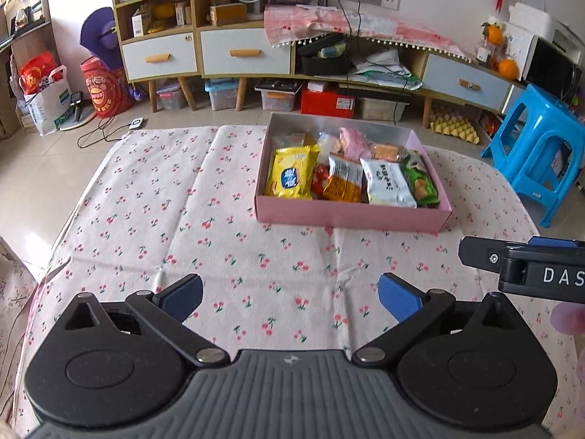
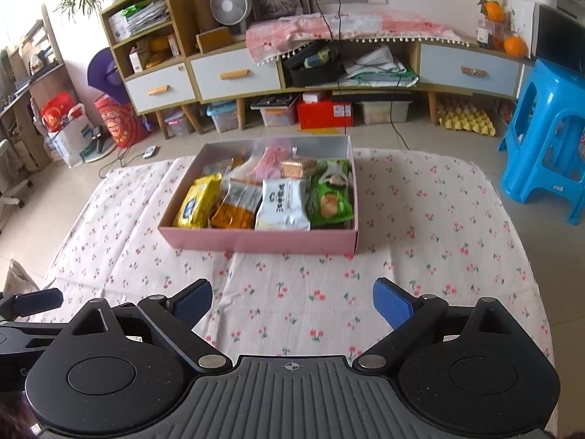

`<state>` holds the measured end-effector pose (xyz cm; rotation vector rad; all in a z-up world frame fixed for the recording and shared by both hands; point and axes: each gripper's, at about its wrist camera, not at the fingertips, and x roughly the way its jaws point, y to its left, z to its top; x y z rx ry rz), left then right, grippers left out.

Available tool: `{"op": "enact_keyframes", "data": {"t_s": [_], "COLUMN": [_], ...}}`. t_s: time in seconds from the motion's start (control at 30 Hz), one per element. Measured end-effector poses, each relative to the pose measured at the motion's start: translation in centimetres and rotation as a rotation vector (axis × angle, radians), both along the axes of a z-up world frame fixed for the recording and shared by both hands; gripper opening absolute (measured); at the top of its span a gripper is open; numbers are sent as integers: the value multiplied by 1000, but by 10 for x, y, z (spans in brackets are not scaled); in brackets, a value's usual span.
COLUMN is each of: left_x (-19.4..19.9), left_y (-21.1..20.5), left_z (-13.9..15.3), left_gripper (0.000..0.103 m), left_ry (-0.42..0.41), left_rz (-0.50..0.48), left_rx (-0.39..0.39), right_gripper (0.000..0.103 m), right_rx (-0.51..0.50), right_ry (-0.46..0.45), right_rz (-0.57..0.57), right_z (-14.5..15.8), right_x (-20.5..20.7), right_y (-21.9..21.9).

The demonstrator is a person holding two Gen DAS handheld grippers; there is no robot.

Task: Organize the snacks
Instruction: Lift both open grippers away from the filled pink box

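Note:
A shallow pink box (image 1: 347,217) (image 2: 256,241) stands on the cherry-print tablecloth, filled with several snack packets. Among them are a yellow packet (image 1: 290,177) (image 2: 197,203), an orange one (image 1: 343,184) (image 2: 237,206), a white one (image 1: 389,183) (image 2: 283,205) and a green one (image 1: 420,183) (image 2: 331,194). My left gripper (image 1: 290,298) hovers over bare cloth short of the box, jaws wide open, nothing between them. My right gripper (image 2: 292,301) is likewise open and empty, set back from the box. Its finger also shows at the right edge of the left wrist view.
The cloth-covered table (image 1: 164,201) (image 2: 438,237) ends just beyond the box. Behind it stands a low cabinet with drawers (image 1: 245,53) (image 2: 234,73) and storage bins beneath. A blue plastic stool (image 1: 541,146) (image 2: 548,128) is on the floor at right.

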<state>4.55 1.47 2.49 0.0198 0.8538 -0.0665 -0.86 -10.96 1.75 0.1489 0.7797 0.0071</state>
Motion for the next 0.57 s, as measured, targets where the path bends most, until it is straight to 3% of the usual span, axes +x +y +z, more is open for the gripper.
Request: {"op": "enact_keyframes", "data": {"t_s": [0.57], "left_x": [-5], "left_y": [-1], "left_z": [-10], "left_gripper": [102], "left_ry": [14], "left_rz": [-12], "left_rx": [40], "right_gripper": [96], "right_rx": [-13], "right_ry": [24], "right_rz": [-3], "right_z": [-9], "right_x": [-1], "right_y": [-1]}}
